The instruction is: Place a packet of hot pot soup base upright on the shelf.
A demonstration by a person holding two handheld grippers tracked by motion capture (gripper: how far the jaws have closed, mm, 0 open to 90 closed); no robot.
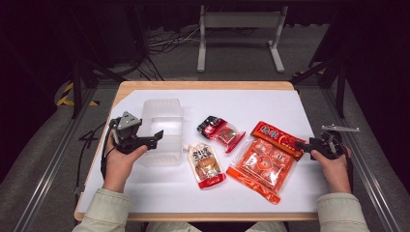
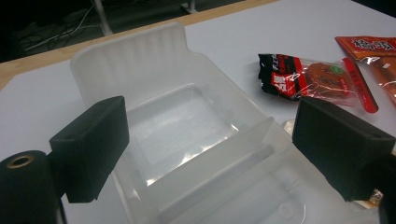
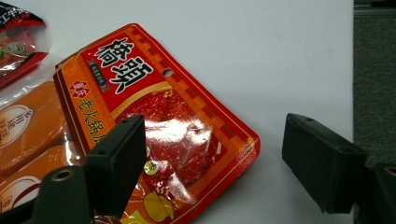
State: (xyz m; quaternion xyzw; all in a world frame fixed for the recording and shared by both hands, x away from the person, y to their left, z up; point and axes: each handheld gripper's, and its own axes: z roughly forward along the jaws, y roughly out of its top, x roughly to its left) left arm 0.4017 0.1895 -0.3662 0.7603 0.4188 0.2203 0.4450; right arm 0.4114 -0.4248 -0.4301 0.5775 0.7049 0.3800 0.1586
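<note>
Four snack packets (image 1: 263, 162) beside one clear tray (image 1: 163, 130); both grippers (image 1: 155, 137) (image 1: 300, 143) gape wide, empty.

- Clear plastic box (image 1: 163, 130): open top, 2 compartments w/ divider, stands upright on left part of desk.
- Red sauce packet (image 3: 163, 121): flat, glossy, w/ Chinese letters, lies tilted at right side, partly on the orange multipack (image 1: 263, 166).

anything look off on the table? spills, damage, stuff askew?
Nothing spilled or damaged. The red sauce packet lies partly over the big orange bag rather than flat on the table. The clear plastic bin is upright and empty, and the other packets lie scattered at angles beside it. Both tools are open, holding nothing.
</note>
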